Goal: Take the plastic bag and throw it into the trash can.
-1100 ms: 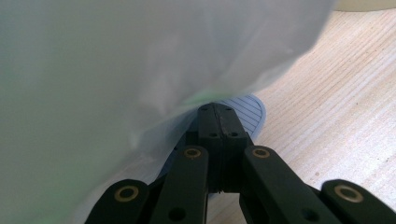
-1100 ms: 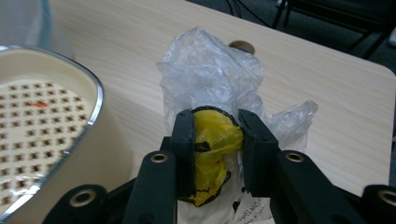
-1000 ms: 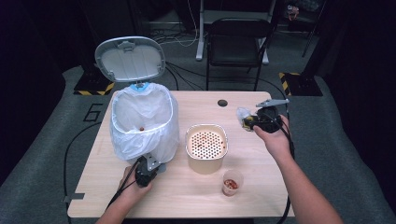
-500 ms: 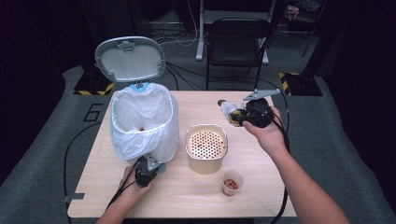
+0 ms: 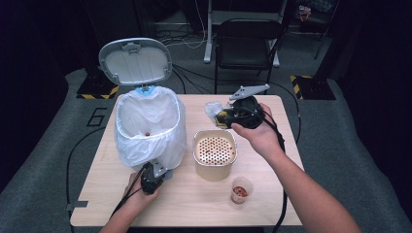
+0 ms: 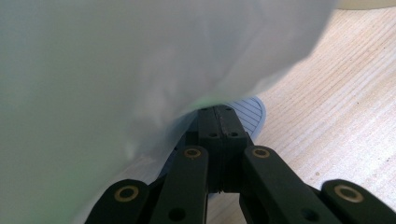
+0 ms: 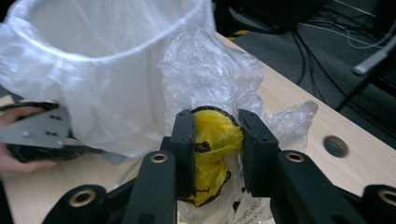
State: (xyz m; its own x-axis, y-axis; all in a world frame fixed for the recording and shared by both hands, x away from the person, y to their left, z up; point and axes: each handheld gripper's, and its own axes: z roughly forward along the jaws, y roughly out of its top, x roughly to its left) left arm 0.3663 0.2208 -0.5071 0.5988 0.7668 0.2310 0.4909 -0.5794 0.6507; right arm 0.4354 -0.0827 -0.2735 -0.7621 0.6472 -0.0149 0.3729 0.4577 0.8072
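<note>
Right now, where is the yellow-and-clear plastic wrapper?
In the high view, the wrapper is clamped in the right tongs above the table's far right, beyond the perforated container.

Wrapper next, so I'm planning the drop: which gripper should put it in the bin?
Right: the right gripper grips the wrapper near the bin; the left gripper is pressing the pedal.

Light wooden table (image 5: pixel 272 194), seen from person's side. Left half: white bag-lined pedal bin (image 5: pixel 148 128), lid up at far side. Left gripper (image 5: pixel 154 174) at bin's near foot, jaws together on bin pedal (image 6: pixel 254 112). Centre, just right of bin: beige perforated-top container (image 5: pixel 214 154). Near-right of container: small clear plastic cup (image 5: pixel 241 190), apart from it. Behind container, above table: right gripper (image 5: pixel 222 118), jaws clamped on crumpled clear-and-yellow plastic wrapper (image 7: pixel 212 135). Beyond table, on floor: black metal chair (image 5: pixel 248 41).
</note>
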